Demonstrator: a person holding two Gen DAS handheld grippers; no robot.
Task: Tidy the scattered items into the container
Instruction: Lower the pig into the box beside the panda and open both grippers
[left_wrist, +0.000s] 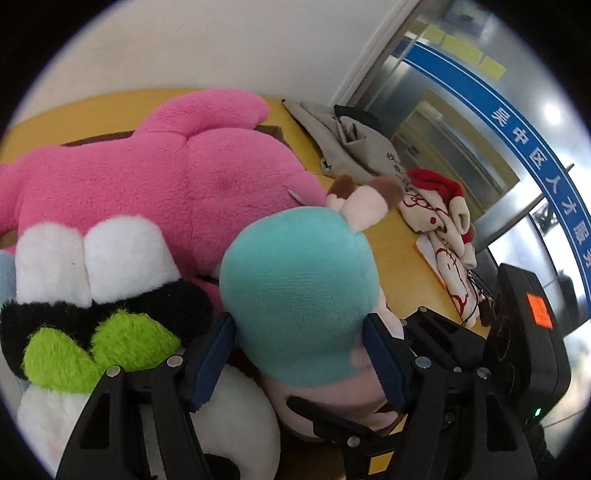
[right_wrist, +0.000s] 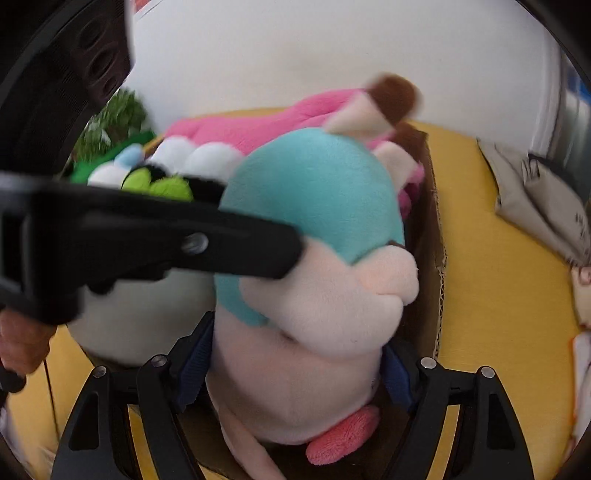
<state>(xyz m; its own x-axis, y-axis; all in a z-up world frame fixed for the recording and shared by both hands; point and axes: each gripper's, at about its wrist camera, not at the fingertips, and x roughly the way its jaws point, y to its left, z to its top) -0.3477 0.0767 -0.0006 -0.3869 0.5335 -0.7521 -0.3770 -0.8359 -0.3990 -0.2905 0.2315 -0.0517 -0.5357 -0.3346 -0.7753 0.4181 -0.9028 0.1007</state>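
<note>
A plush toy with a teal hood (left_wrist: 295, 280) and pale pink body (right_wrist: 303, 332) is held by both grippers over the cardboard box (right_wrist: 432, 258). My left gripper (left_wrist: 299, 354) is shut on its teal head; in the right wrist view its finger (right_wrist: 207, 240) reaches in from the left. My right gripper (right_wrist: 295, 373) is shut on the toy's pink body. A big pink plush (left_wrist: 177, 173) and a white, black and green plush (left_wrist: 92, 295) fill the box.
The yellow table (right_wrist: 491, 295) carries a grey cloth bag (left_wrist: 351, 144) at the back right and a red and white fabric toy (left_wrist: 443, 221) on the right. A glass wall with a blue band (left_wrist: 517, 122) stands beyond.
</note>
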